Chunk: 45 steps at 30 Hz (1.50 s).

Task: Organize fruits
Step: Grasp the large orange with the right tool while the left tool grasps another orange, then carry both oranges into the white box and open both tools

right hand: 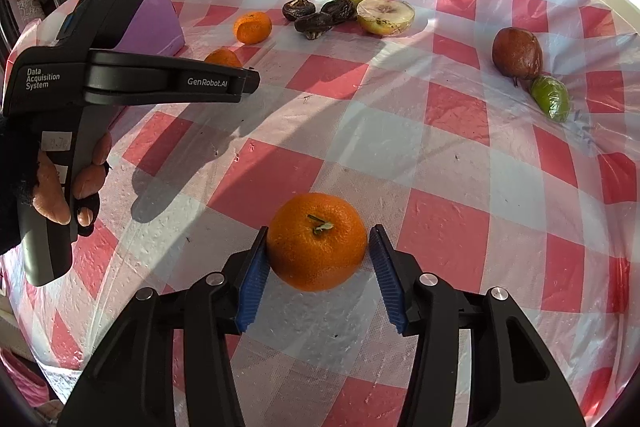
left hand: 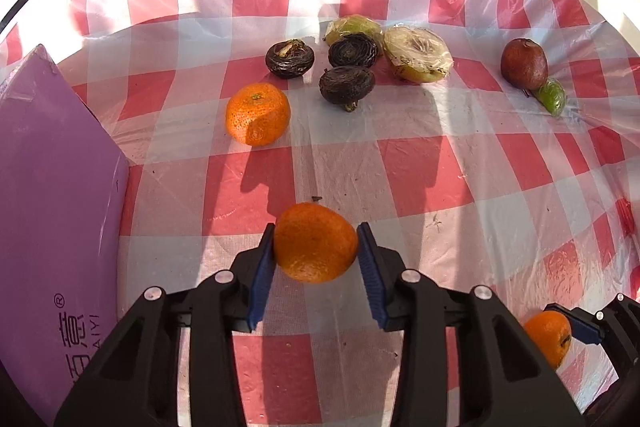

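My left gripper is shut on an orange mandarin just above the checked cloth. My right gripper is shut on another mandarin, stem up; it shows at the lower right of the left wrist view. A third mandarin lies loose further back. Three dark water chestnuts lie behind it, next to a wrapped cut apple half and a wrapped green piece. A brown pear and a wrapped green wedge lie at the far right.
A purple box stands along the left side. The red-and-white checked tablecloth covers the table. The left gripper's body and the hand holding it fill the left of the right wrist view.
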Available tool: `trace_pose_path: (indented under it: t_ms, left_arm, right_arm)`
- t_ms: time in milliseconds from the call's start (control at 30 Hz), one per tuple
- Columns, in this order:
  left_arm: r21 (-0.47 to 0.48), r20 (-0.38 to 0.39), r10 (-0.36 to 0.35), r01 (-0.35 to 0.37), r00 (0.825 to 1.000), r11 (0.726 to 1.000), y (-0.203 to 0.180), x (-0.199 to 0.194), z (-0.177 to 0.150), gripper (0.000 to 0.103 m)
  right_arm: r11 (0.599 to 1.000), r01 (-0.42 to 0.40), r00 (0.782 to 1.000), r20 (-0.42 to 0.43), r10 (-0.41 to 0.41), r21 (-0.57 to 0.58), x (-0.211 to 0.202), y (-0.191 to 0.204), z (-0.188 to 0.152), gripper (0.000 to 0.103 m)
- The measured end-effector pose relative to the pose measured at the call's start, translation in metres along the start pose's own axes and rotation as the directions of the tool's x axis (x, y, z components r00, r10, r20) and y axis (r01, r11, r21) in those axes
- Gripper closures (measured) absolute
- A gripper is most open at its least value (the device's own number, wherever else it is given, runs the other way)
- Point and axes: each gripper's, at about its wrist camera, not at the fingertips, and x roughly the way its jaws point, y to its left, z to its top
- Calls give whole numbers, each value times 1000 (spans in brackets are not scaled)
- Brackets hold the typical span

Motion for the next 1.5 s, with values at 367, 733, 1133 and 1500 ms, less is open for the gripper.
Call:
trace_pose_path:
  t_ms: [367,733,1133,1500]
  left_arm:
    - [-49,17,-34,35,999,998,-4,-67,-87,66]
    - [85,-12,-70,70,998,994,-32,-114,-144,66]
    - [302,-22,-179,177,984,937,-58,-118,-124,66]
    - [308,58,-288,257,956,916,-8,-160,-91,66]
  right_arm:
    - [1000,23,1000,-6,-23,-8,6,4,6,48]
    - [971,-120,992,-17,126,208,-5,-33,1,59]
    - [950,-29,999,-27,40,311,-34,-58,-38,59]
    - [922,46,998,-57,-25,384,-37,-25,-47,59]
